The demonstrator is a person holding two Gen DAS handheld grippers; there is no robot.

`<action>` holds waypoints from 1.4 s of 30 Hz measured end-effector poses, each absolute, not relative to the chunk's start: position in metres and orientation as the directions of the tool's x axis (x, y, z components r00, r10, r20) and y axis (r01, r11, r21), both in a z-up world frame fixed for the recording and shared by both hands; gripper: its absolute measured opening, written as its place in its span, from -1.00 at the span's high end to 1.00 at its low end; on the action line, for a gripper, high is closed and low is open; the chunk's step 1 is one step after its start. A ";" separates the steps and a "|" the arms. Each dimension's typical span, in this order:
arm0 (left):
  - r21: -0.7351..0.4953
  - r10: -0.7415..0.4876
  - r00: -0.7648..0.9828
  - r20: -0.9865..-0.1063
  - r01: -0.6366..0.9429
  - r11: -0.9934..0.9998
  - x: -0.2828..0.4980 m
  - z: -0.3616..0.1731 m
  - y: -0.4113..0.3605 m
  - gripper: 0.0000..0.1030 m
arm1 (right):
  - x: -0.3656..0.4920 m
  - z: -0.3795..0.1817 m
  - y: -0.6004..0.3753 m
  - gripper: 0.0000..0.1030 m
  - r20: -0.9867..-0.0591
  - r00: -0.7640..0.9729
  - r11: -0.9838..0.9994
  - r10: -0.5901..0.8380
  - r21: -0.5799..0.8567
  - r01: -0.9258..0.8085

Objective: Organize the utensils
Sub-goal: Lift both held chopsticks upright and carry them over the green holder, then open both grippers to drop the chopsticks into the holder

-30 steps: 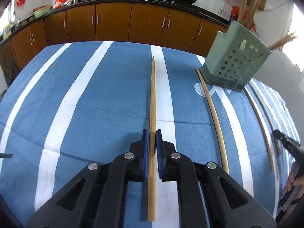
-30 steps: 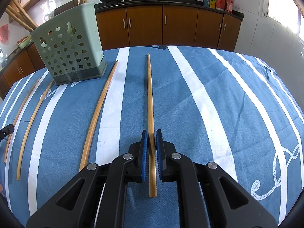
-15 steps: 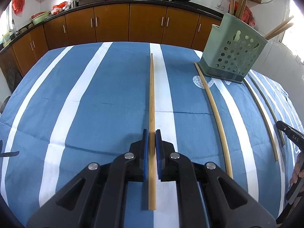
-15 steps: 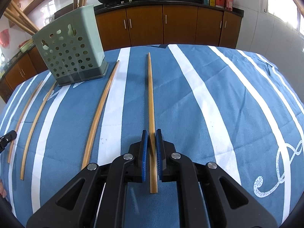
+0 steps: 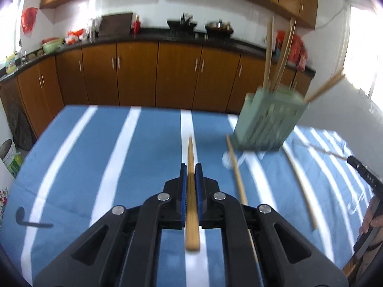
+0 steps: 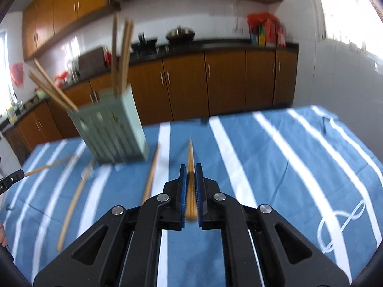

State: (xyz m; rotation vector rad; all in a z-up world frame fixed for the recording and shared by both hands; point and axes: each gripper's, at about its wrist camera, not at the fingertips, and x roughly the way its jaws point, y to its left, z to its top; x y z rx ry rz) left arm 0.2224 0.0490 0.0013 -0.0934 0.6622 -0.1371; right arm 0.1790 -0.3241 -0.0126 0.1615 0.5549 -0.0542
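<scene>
Kitchen cabinets run behind a table draped in a blue cloth with white stripes. From the left wrist camera, the left gripper is clamped on one chopstick, whose tip points toward 12 o'clock and clear of the cloth; from the right wrist camera, the right gripper is likewise clamped on a second chopstick, also aimed at 12 o'clock. The green holder stands at about 2 o'clock from the left gripper and at about 10 o'clock from the right one, with several chopsticks already standing in it; blur keeps me from an exact count, roughly five or six. Loose chopsticks on the cloth number two in the left view, one near 1 o'clock, another near 3 o'clock. So I judge the job about halfway: some sticks are stowed, two are in hand and headed for the holder, and two are left to collect. One dark utensil lies at 9 o'clock, its kind unclear.
</scene>
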 end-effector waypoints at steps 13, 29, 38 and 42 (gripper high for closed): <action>-0.132 -0.199 0.857 -0.476 0.154 0.979 0.224 0.072 0.042 0.85 | 0.175 0.042 -0.329 0.86 -0.375 0.927 0.983 0.009 0.174 0.060; -0.121 -0.364 0.883 -0.298 0.343 0.932 0.200 0.165 -0.011 0.85 | 0.154 0.148 -0.301 0.86 -0.088 0.978 0.957 0.189 0.242 -0.163; -0.162 -0.322 0.935 -0.150 0.298 0.941 0.232 0.188 -0.042 0.85 | 0.195 0.145 -0.282 0.86 -0.047 0.988 0.970 0.146 0.204 -0.134; -0.144 -0.302 0.940 -0.162 0.280 0.949 0.258 0.169 -0.059 0.85 | 0.214 0.129 -0.277 0.86 -0.087 0.986 0.974 0.144 0.190 -0.125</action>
